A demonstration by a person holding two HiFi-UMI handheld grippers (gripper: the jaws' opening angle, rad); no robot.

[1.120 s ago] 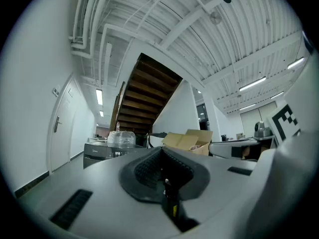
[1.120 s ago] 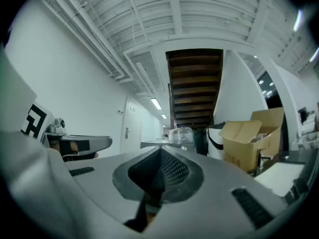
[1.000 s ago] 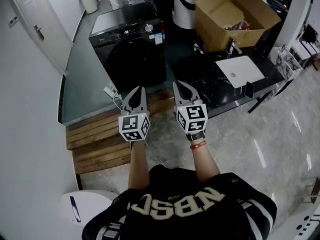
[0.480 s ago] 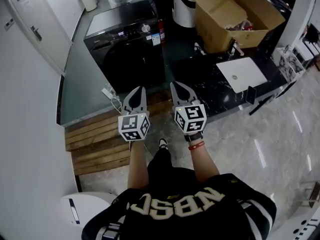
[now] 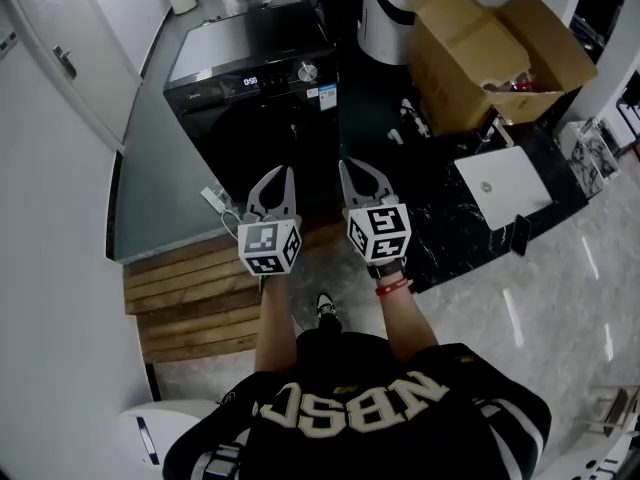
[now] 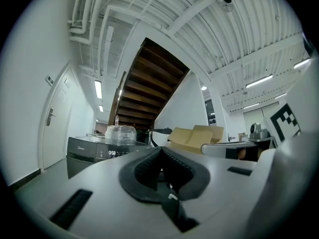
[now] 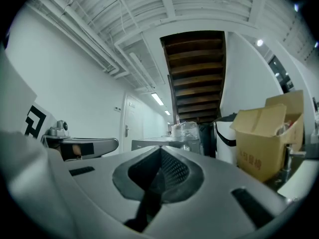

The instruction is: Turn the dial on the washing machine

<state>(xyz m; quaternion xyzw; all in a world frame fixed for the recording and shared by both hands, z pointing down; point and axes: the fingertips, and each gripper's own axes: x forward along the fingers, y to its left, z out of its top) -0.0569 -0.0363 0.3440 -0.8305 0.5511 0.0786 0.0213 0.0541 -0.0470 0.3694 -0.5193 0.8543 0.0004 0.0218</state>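
Black and glossy, the front-loading washing machine point(image 5: 250, 118) stands in the upper middle of the head view, well apart from both tools. Its silver dial point(image 5: 307, 71) sits toward the right end of the control strip, just right of the lit display point(image 5: 250, 81). The left gripper point(image 5: 280, 178) and the right gripper point(image 5: 352, 171) are held side by side at the centre of the frame, beyond the wooden planks point(image 5: 190, 293), pointing toward the machine. Each gripper view shows its jaws pressed together with nothing between them. The step in hand looks like the approach, with the dial not yet touched. The right gripper seems the better choice, since it is on the dial's side. To do this well, its jaws would need to part wider than the knob before arriving and come in square to the panel with the knob centred between the pads. They should then close on the rim firmly enough not to slip on the smooth metal, and turn about the knob's own axis rather than swing sideways. The cardboard box point(image 5: 500, 48) at the upper right and the dark table point(image 5: 450, 208) beside the machine leave working room, though the arm should not brush them.
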